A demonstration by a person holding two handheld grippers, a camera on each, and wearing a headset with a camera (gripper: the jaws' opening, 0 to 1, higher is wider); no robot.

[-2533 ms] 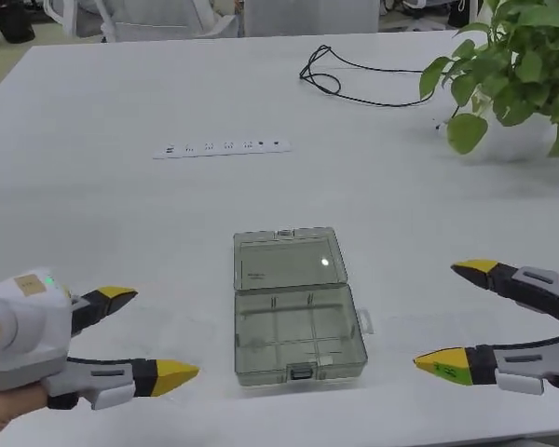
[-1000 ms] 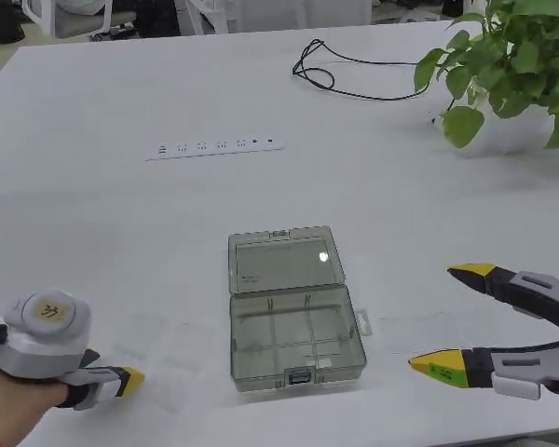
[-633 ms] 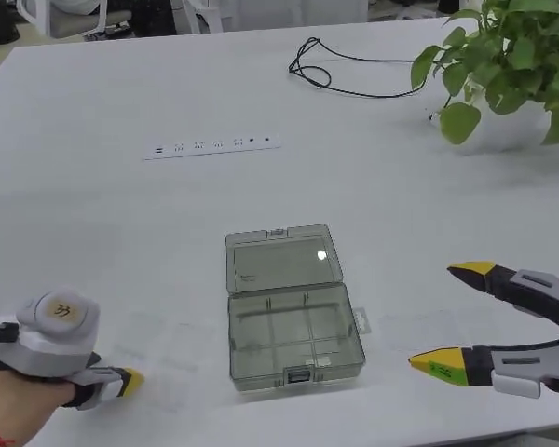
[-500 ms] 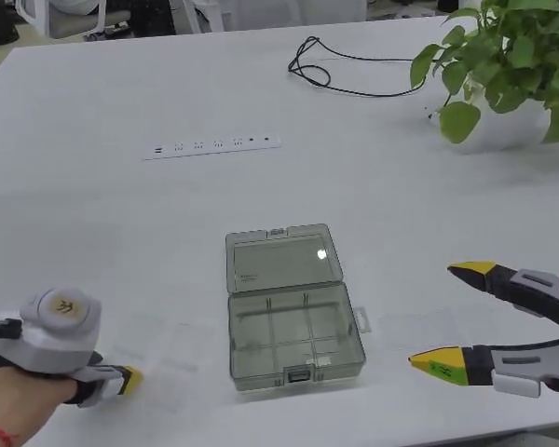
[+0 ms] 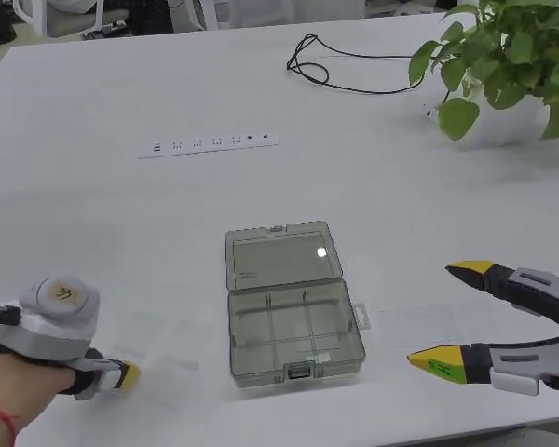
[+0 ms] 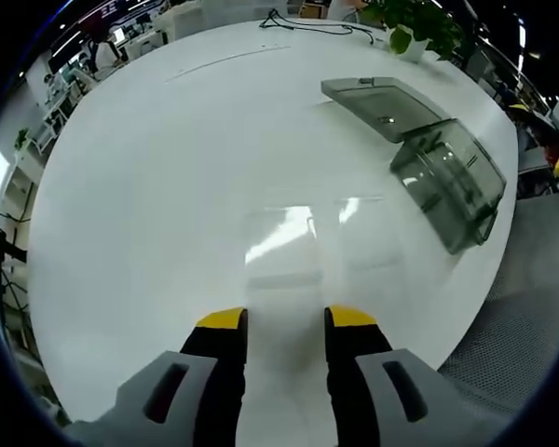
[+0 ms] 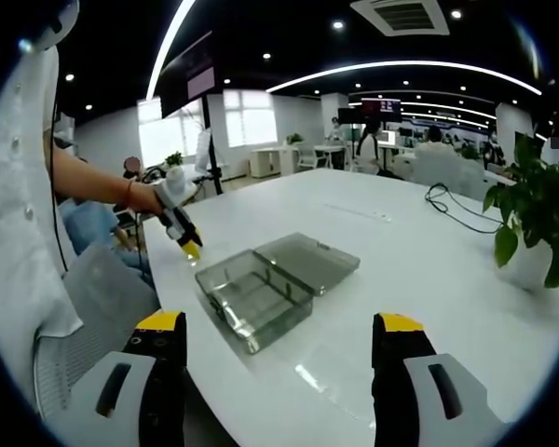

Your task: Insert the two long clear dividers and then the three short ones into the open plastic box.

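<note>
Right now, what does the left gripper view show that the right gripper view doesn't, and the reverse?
Left gripper view: the left gripper with its jaws a little apart, aimed at flat clear dividers lying on the table just ahead. Right gripper view: the right gripper with its jaws wide apart and empty, and a hand holding the left gripper tip-down to the table. Both: the open plastic box with its lid laid back, and the plant.
</note>
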